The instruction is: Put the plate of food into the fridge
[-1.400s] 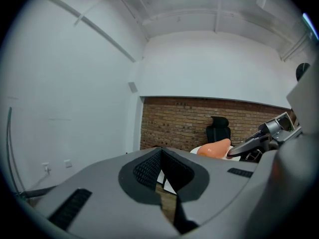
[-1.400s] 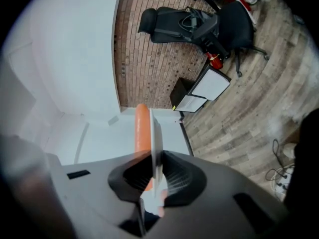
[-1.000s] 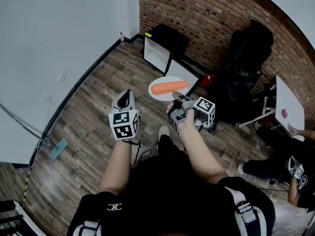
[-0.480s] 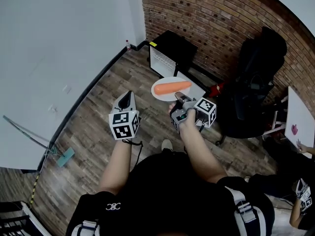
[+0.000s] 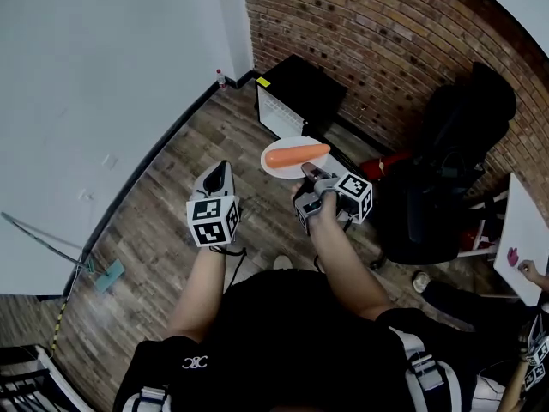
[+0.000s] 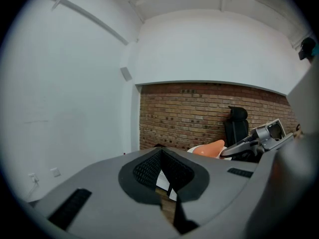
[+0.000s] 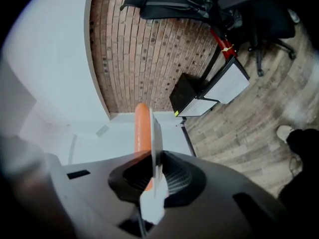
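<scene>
A white plate carrying a long orange carrot hangs level above the wood floor. My right gripper is shut on its near rim. In the right gripper view the plate shows edge-on between the jaws, with the carrot on its left face and the right gripper clamped on it. My left gripper hovers to the plate's left, shut and holding nothing; its jaws meet at the left gripper tips. A low black fridge with a white door panel stands against the brick wall just beyond the plate.
A black office chair and a red object stand right of the fridge. A white table is at the far right, with a person beside it. A mop lies by the white wall on the left.
The view has drifted toward the fridge and chair, which sit a little nearer. Both grippers keep their pose, and the plate stays clamped in the right one.
</scene>
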The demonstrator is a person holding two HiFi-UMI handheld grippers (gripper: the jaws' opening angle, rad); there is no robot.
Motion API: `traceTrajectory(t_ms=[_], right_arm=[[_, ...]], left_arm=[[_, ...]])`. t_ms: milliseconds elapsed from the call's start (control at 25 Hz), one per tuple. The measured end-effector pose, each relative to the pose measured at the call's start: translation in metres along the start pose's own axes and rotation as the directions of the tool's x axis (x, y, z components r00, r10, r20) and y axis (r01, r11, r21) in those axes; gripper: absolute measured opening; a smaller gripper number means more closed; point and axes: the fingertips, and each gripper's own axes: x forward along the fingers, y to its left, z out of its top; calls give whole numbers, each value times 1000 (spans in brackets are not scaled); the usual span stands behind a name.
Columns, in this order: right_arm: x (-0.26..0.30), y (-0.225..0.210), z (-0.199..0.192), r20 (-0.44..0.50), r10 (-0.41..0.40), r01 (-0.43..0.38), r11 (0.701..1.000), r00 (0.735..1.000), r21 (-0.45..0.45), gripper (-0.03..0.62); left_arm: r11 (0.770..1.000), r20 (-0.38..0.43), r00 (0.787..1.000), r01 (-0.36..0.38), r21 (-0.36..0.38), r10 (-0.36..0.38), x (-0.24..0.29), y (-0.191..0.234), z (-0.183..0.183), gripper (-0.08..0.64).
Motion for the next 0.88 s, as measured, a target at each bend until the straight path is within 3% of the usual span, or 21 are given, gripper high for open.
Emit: traceTrajectory(t_ms=[560, 880], right_arm=[[66, 1, 22, -85, -35, 31, 999, 996, -40, 49], [136, 15, 40, -58, -35, 33, 999, 998, -40, 49]], left_arm=[[999, -31, 999, -23, -26, 22, 70, 14, -5, -9], [999, -27, 999, 36, -38, -37, 149, 49, 7, -9]])
